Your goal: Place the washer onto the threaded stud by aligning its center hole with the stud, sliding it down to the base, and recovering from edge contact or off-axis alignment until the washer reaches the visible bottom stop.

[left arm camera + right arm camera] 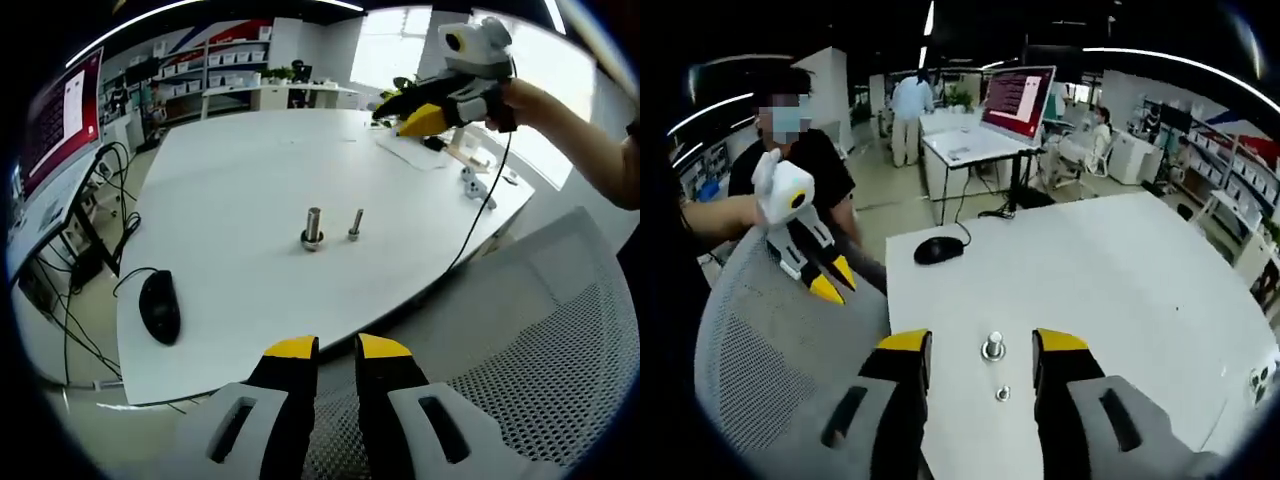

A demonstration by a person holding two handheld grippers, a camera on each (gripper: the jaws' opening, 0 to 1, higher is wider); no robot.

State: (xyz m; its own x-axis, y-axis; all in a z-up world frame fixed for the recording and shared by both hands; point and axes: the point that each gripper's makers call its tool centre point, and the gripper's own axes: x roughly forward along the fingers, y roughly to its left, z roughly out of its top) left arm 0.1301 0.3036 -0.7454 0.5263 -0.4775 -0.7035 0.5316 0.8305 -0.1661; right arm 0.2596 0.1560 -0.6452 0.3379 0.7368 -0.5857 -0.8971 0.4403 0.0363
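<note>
A thick steel stud stands upright on the white table, with a wider metal ring around its foot; whether that ring is the washer I cannot tell. A thinner bolt stands just right of it. My left gripper hovers over the table's near edge, its jaws a narrow gap apart with nothing between them. A hand holds my right gripper high at the far right. In the right gripper view the right gripper is wide open, framing the stud and thin bolt. The left gripper hangs above the chair.
A black mouse with its cable lies at the table's left. A grey mesh chair sits against the near edge. Small metal parts and a mat lie at the far right. A monitor stands on another desk, with people beyond it.
</note>
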